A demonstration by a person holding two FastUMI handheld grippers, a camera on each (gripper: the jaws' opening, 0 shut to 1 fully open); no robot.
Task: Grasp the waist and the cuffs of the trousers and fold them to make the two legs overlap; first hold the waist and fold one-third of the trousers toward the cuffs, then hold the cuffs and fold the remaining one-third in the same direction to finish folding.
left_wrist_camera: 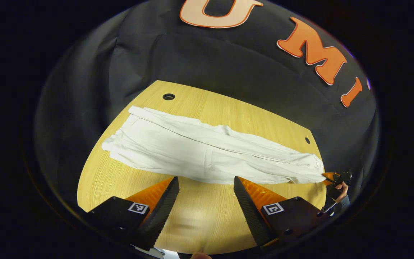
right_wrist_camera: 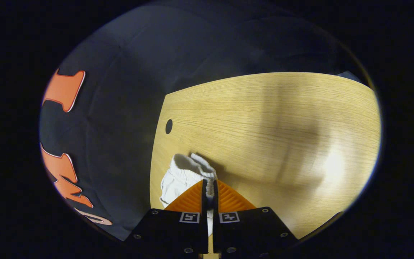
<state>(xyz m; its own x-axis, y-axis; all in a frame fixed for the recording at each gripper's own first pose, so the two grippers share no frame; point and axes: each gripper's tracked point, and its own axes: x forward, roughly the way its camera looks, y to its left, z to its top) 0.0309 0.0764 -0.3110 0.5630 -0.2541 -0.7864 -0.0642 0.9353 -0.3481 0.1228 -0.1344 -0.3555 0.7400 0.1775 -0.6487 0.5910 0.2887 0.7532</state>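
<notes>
1. One wooden table is carrying everything you are working on; its pale top is showing a round hole near the far edge in the left gripper view, and another hole is showing in the right gripper view.
2. Your white trousers are lying flat and lengthwise across the table, the two legs already overlapping, stretching from the far left corner toward the right edge.
3. You are keeping the left gripper spread wide, gripping nothing, with its two fingers hovering just in front of the near edge of the trousers around mid-length.
4. You are clamping the right gripper tight on a bunched end of the trousers, with a thin strip of white cloth running between its closed fingers; whether that end is the waist or the cuffs cannot be told.
5. Seen from the left gripper view, that right gripper is sitting at the right tip of the trousers, and your hand is holding it just off the table edge.
</notes>
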